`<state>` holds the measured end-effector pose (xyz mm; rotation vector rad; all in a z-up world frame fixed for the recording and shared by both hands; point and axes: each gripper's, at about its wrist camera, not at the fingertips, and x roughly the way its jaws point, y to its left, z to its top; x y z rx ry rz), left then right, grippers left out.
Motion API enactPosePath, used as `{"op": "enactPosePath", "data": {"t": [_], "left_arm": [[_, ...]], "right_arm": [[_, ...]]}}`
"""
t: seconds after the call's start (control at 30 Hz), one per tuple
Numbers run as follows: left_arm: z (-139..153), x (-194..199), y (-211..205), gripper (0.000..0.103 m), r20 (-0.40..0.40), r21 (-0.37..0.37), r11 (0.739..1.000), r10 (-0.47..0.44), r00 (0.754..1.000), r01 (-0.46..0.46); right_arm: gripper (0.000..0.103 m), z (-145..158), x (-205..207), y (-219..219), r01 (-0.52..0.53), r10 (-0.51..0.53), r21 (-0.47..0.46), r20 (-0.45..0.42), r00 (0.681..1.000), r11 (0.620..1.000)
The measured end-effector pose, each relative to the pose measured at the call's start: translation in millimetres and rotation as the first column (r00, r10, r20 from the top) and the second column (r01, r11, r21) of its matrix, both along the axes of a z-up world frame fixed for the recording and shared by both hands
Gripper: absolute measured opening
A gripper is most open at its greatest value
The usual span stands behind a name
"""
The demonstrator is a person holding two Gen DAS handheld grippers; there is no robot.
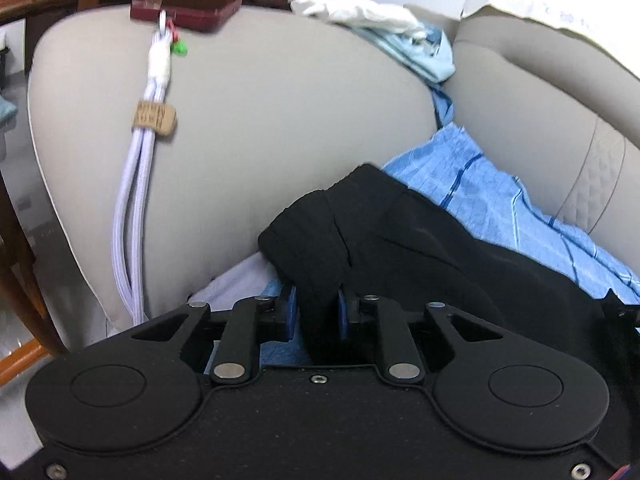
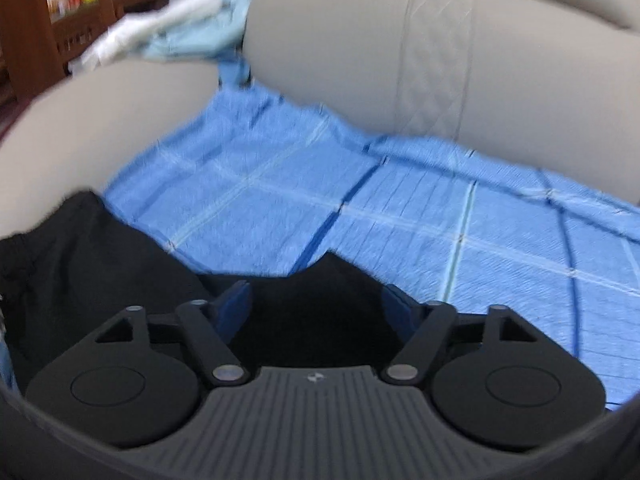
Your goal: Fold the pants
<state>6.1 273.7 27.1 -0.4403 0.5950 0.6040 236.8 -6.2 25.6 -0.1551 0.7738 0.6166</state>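
Beige sofa cushions (image 1: 280, 120) surround us, with a blue checked sheet (image 2: 360, 200) spread over the seat. Our left gripper (image 1: 318, 308) has its jaws clamped on a bunched fold of the black pants (image 1: 400, 232), which lie on the sheet against the armrest. Our right gripper (image 2: 316, 300) has its jaws spread wide with black fabric lying between them. A lavender cord (image 1: 132, 200) hangs down the armrest, and white and pale blue cloths (image 1: 360, 8) sit on top
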Motion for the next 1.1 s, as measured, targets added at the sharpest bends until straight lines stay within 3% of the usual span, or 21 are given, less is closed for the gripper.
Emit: {"op": "enactPosePath", "data": {"t": [0.1,0.13,0.17,0.33,0.43,0.5,0.6,0.63,0.73,0.87,0.97,1.07,1.1], "left_arm": [[-4.9,0.9,2.0,0.019,-0.002,-0.014,1.0,0.0,1.0,0.0],[-5.1,0.9,1.5,0.019,0.0,-0.011,1.0,0.003,1.0,-0.003],[-4.8,2.3,2.2,0.019,0.003,-0.005,1.0,0.003,1.0,-0.003],[-3.9,11.7,5.9,0.021,-0.004,0.024,1.0,0.016,1.0,-0.016],[1.0,14.2,5.8,0.025,-0.012,0.036,0.999,0.005,1.0,-0.005],[6.0,13.2,2.8,0.03,-0.021,0.061,0.998,-0.014,1.0,0.015],[15.0,5.7,0.2,0.038,-0.002,0.07,0.997,-0.015,1.0,0.015],[18.3,2.7,-0.4,0.039,0.008,0.07,0.998,-0.009,1.0,0.008],[31.2,-7.2,-5.2,0.04,0.037,0.084,0.996,-0.001,0.999,-0.002],[44.7,-13.5,-29.9,0.038,0.068,0.106,0.988,-0.12,0.99,0.112],[42.9,-10.6,-57.6,0.038,0.069,0.089,0.962,-0.265,0.962,0.259],[33.1,-4.4,-88.5,0.036,0.038,0.066,0.917,-0.395,0.918,0.392],[30.7,-4.4,-97.2,0.036,0.031,0.061,0.901,-0.431,0.902,0.429]], "right_arm": [[0.021,-7.0,-0.3,10.5,0.004,-0.003,-0.038,0.024,1.0,0.999],[0.02,-5.9,-1.0,12.6,0.014,-0.012,-0.036,0.038,0.999,0.999],[0.012,-4.5,-0.9,14.1,0.033,-0.03,-0.04,0.067,0.997,0.999],[0.002,-4.8,25.8,21.1,0.162,-0.146,-0.083,0.167,0.975,0.983],[0.005,-10.6,49.8,12.4,0.216,-0.204,-0.088,0.122,0.971,0.973],[0.025,-4.2,45.5,-1.7,0.222,-0.22,-0.008,0.098,0.97,0.975],[0.066,8.4,9.6,-22.1,0.102,-0.114,0.115,0.099,0.989,0.988],[0.069,11.0,-7.2,-25.3,0.062,-0.076,0.121,0.122,0.99,0.991],[0.071,13.7,-65.0,-33.8,-0.032,0.015,0.084,0.19,0.982,0.996],[0.071,1.0,-132.9,-46.2,-0.127,0.106,0.101,0.188,0.976,0.987],[0.07,-16.1,-171.0,-48.5,-0.176,0.16,0.09,0.158,0.974,0.98],[0.069,-34.6,-192.6,-43.3,-0.187,0.182,0.037,0.106,0.978,0.982],[0.069,-36.4,-198.8,-43.4,-0.187,0.181,0.032,0.135,0.974,0.982]]}}
